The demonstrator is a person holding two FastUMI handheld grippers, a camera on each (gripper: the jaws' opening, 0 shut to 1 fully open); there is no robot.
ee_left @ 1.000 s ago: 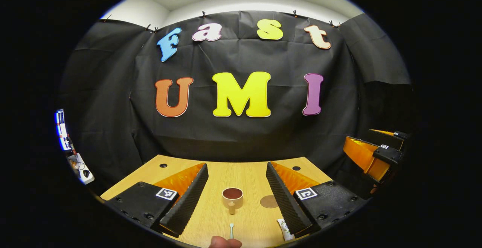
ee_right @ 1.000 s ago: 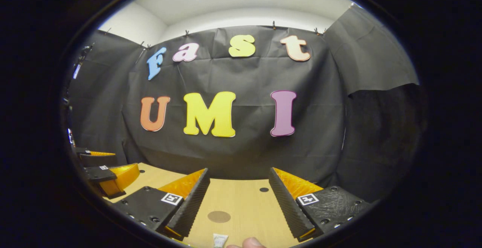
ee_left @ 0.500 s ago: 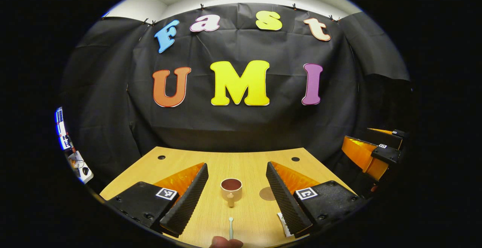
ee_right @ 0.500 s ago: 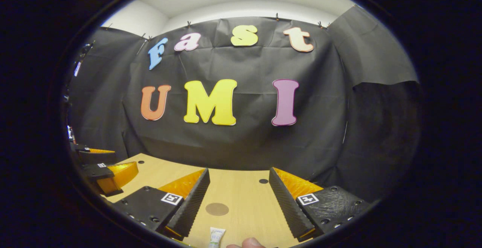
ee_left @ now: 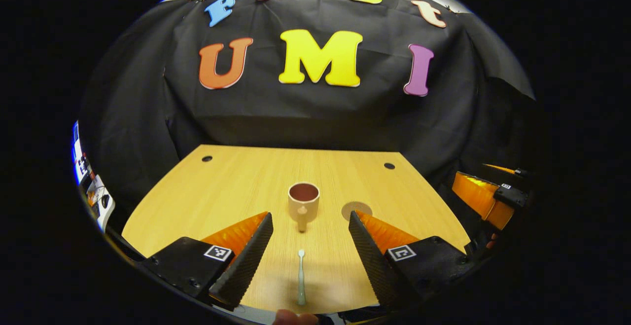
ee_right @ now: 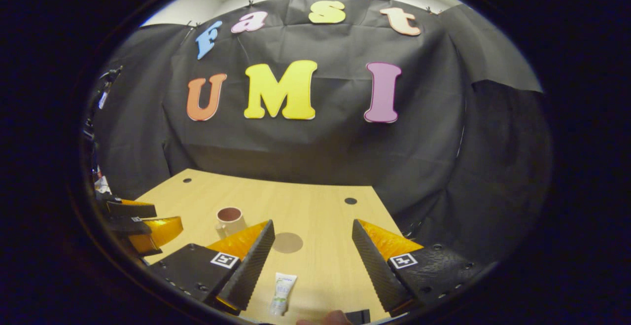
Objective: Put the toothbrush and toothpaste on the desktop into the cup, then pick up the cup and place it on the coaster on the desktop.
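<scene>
place: we take this for a staged recording booth, not a home | walls: black cloth [ee_left: 315, 113] clipped up as a backdrop, white room wall [ee_right: 207, 7] above it | furniture: one light wooden desk [ee_left: 236, 187] with cable holes [ee_left: 207, 159] | edge: cluttered equipment [ee_left: 91, 187] beyond the cloth

Both views tilted down, more desktop [ee_left: 236, 187] visible.
</scene>
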